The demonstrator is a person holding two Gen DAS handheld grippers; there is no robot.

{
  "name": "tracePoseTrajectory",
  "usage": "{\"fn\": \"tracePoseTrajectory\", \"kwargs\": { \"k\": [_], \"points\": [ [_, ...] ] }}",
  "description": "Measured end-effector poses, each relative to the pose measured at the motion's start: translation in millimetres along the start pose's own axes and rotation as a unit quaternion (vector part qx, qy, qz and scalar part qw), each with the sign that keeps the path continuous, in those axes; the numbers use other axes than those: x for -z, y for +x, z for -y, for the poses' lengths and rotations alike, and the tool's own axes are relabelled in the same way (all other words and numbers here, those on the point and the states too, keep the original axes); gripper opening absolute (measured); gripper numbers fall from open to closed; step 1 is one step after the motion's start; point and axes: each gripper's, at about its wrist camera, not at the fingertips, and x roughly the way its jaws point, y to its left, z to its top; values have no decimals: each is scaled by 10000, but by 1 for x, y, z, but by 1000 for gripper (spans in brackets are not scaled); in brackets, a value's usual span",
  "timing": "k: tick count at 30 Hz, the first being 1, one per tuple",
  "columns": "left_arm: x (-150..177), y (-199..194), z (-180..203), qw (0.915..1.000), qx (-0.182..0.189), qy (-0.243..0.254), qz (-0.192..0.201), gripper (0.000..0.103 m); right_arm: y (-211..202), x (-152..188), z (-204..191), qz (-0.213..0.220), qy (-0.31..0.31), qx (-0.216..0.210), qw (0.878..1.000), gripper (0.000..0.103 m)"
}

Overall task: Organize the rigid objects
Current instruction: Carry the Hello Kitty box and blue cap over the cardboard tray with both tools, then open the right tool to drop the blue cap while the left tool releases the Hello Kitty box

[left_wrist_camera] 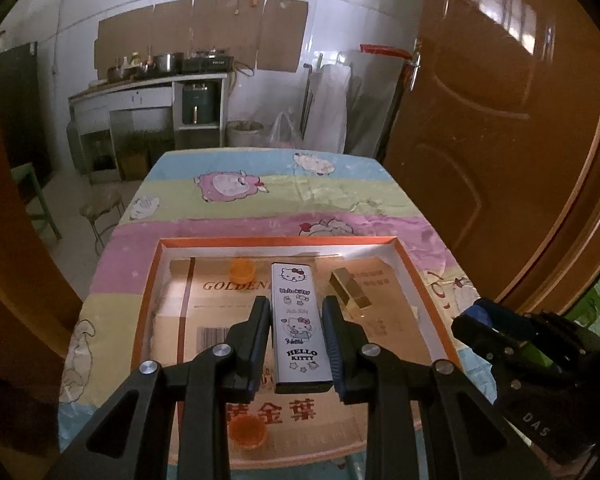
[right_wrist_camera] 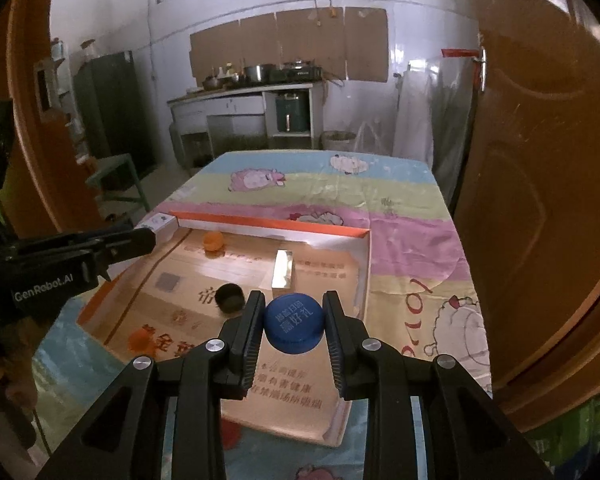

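Observation:
My left gripper is shut on a white Hello Kitty box and holds it lengthwise above the orange-rimmed tray. My right gripper is shut on a blue bottle cap over the tray's near right part. In the tray lie a gold bar-shaped box, also in the right wrist view, two orange caps, and a black cap. The left gripper shows in the right view with the white box end.
The tray sits on a table with a pastel sheep-print cloth. A brown door stands close on the right. A stool and a green chair stand left of the table. A kitchen counter is at the back.

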Motion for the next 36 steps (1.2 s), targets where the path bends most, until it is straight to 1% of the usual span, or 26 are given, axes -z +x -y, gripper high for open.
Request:
{"fn": "tracePoseTrajectory", "kwargs": {
  "k": [15, 23, 31, 36],
  "points": [
    [-16, 48, -2, 9994, -40, -1, -338, 27, 46, -13, 14, -272, -95, -14, 9996, 30],
    [-18, 79, -6, 9980, -65, -31, -625, 27, 77, -22, 22, -551, -62, -124, 9984, 30],
    [-20, 101, -9, 9969, -65, -108, -771, 27, 96, -23, 25, -708, -123, -97, 9974, 30],
    [-20, 108, -10, 9965, -69, -105, -829, 27, 104, -22, 25, -784, -220, -80, 9966, 30]
  ]
}}
